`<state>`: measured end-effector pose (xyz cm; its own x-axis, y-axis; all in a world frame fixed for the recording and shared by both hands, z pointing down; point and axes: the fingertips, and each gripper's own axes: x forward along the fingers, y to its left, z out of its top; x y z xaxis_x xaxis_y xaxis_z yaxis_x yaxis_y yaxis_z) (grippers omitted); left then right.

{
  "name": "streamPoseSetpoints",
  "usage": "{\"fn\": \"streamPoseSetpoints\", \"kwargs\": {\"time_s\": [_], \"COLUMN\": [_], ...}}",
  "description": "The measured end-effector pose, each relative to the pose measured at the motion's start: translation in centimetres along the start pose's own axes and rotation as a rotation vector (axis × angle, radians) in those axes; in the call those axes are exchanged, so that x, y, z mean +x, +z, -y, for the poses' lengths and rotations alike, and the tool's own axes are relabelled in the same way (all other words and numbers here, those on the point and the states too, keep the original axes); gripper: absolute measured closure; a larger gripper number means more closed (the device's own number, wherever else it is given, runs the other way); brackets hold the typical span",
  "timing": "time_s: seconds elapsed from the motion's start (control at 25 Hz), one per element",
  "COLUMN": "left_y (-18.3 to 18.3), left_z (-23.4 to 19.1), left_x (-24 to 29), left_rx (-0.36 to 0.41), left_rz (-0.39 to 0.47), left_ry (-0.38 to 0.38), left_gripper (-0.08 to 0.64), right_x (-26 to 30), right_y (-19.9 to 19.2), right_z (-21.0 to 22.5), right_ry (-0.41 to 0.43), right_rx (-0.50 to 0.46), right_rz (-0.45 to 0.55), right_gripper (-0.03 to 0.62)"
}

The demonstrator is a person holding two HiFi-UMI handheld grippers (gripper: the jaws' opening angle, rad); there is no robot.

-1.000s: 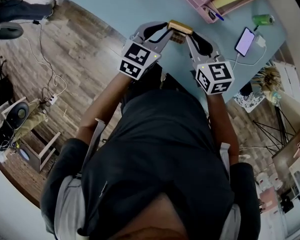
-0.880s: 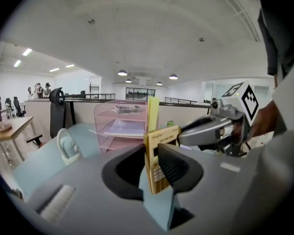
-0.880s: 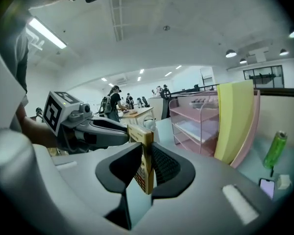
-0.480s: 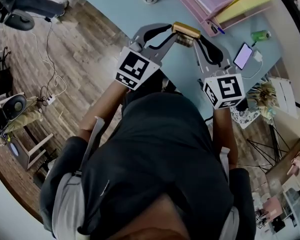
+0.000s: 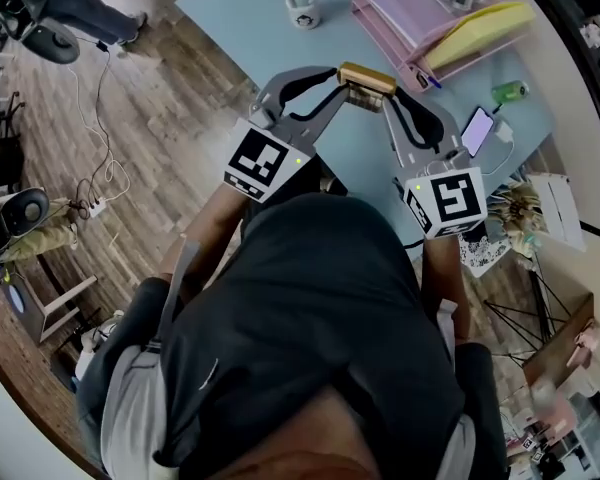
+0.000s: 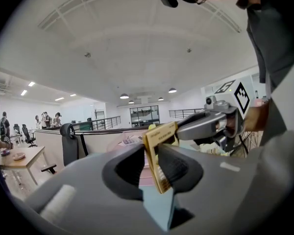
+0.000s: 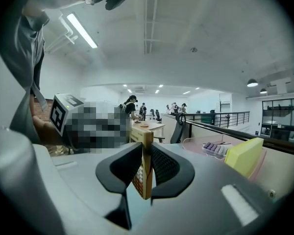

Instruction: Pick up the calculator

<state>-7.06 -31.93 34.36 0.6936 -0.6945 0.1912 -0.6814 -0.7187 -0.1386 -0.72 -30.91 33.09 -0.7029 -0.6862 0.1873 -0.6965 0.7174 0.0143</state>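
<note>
Currently the calculator [image 5: 367, 76] appears lifted above the table [image 5: 250, 18], long axis 9-to-3. The left gripper [image 5: 334, 74] is clamped on its 9 o'clock end and the right gripper [image 5: 391, 95] on its 3 o'clock end, so neither is nearer.

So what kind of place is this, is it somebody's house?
Probably a big open office, not a house. The blue table holds pink paper trays and a charging phone, and farther off there are office chairs, more desks and people under ceiling lights.
</note>
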Motion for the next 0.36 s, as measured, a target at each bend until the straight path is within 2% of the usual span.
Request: {"fn": "streamPoseSetpoints", "kwargs": {"time_s": [0.36], "left_y": [0.14], "left_z": [0.80], "left_x": [-1.06], "left_rx": [0.003], "left_rz": [-0.005], "left_ry": [0.007], "left_gripper": [0.416], "right_x": [-0.75], "right_y": [0.29], "right_z": [-0.96], "right_ry": [0.011], "right_rx": [-0.003], "right_rz": [0.001], "right_gripper": [0.533]}}
